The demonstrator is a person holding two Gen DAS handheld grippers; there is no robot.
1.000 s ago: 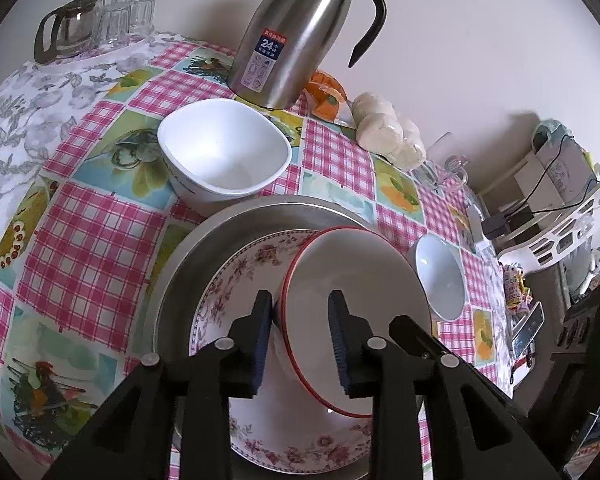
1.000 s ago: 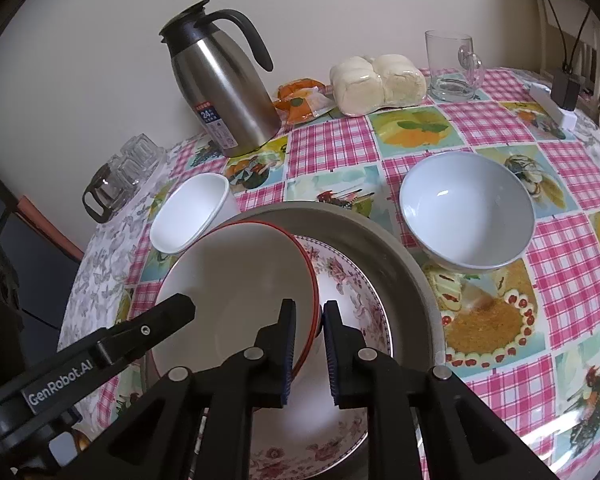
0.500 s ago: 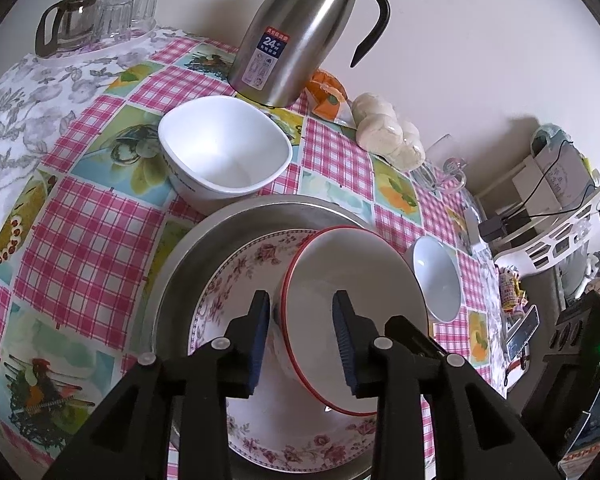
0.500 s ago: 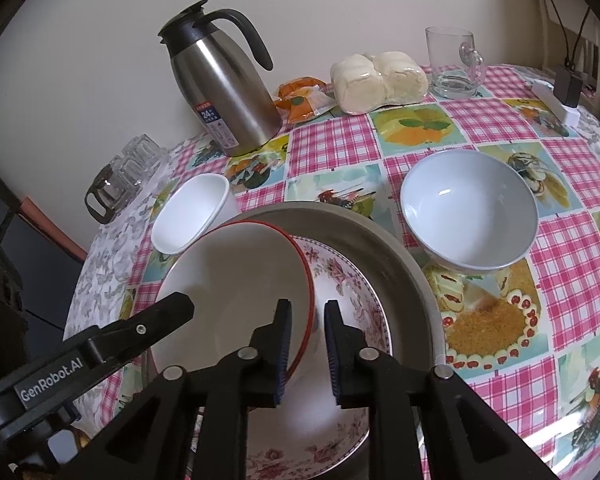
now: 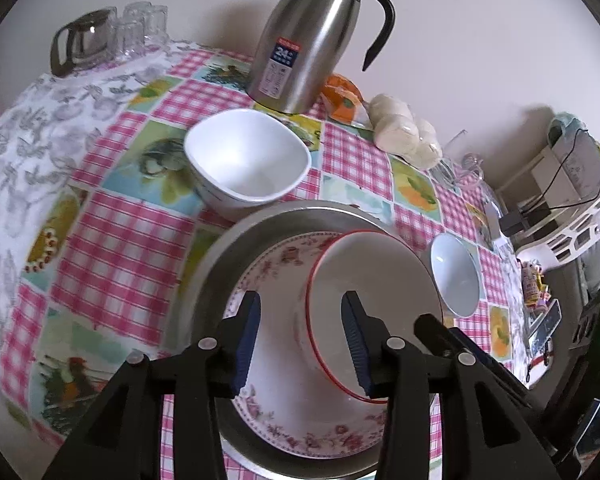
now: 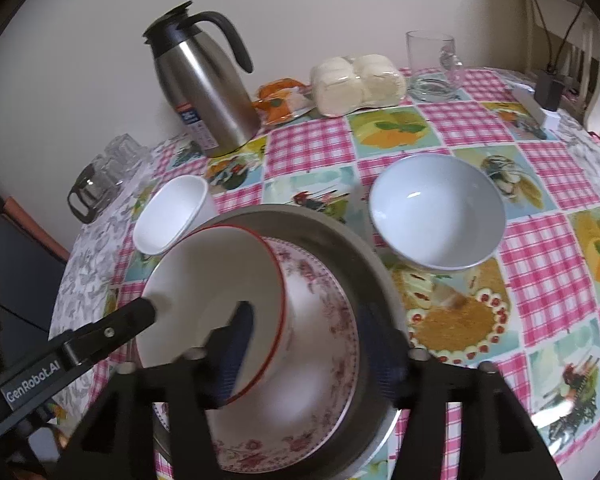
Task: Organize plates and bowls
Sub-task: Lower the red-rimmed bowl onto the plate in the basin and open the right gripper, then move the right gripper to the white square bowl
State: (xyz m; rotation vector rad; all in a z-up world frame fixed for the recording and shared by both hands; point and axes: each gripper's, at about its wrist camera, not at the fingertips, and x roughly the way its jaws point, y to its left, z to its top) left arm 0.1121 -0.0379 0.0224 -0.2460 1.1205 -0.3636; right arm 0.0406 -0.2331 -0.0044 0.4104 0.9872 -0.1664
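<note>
A red-rimmed white bowl leans inside a floral bowl, which sits in a grey metal dish. My left gripper straddles the near left rim of the red-rimmed bowl. Its jaws are opening and the blue pads stand clear of the rim. My right gripper straddles the opposite rim, blurred, its jaws opening too with gaps on both sides. A white square bowl and a pale blue round bowl stand beside the dish.
A steel thermos jug stands at the back by the wall, with an orange packet and wrapped buns next to it. A glass pot and tumblers are at the far left, a glass mug far right.
Both grippers, which were pinched on the red-rimmed bowl's rim, have spread their jaws and let go. The bowl stays leaning in the floral bowl.
</note>
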